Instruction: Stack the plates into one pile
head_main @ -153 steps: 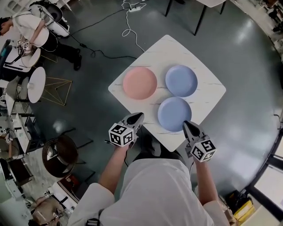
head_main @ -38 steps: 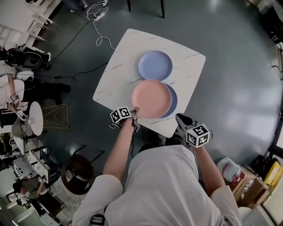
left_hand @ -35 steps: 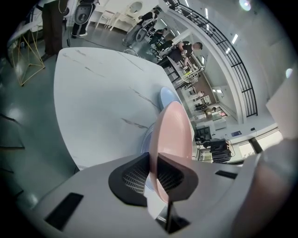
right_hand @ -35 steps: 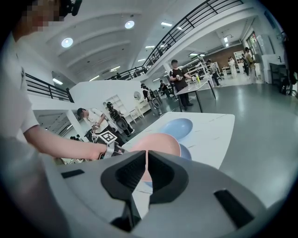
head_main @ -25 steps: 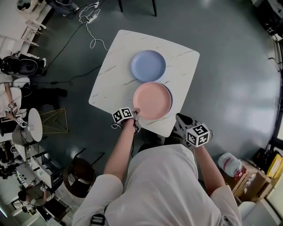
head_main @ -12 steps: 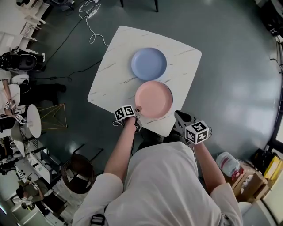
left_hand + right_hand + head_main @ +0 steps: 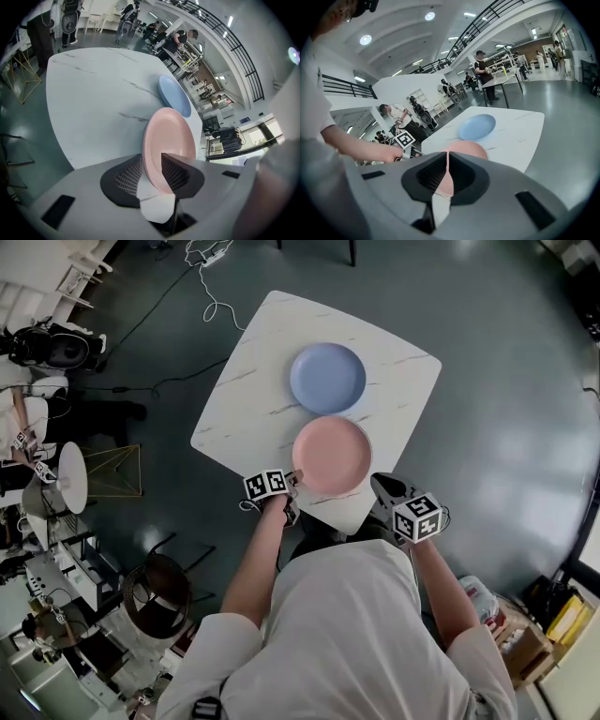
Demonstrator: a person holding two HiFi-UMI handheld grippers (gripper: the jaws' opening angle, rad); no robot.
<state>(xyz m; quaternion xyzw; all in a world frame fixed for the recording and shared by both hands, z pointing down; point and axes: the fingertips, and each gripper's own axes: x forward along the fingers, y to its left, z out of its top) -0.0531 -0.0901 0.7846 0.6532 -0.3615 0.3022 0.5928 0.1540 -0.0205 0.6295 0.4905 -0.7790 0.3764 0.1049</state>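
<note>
No text or numbers can be read

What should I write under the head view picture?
The left gripper jaws have just been opening, pink plate rim between them; blue plate beyond.

Bare along the left half of the white marble-veined square table (image 7: 239,404). Blocked toward the near corner by the round pink plate (image 7: 331,456), and just beyond by the round pale-blue plate (image 7: 327,378), both flat.
</note>
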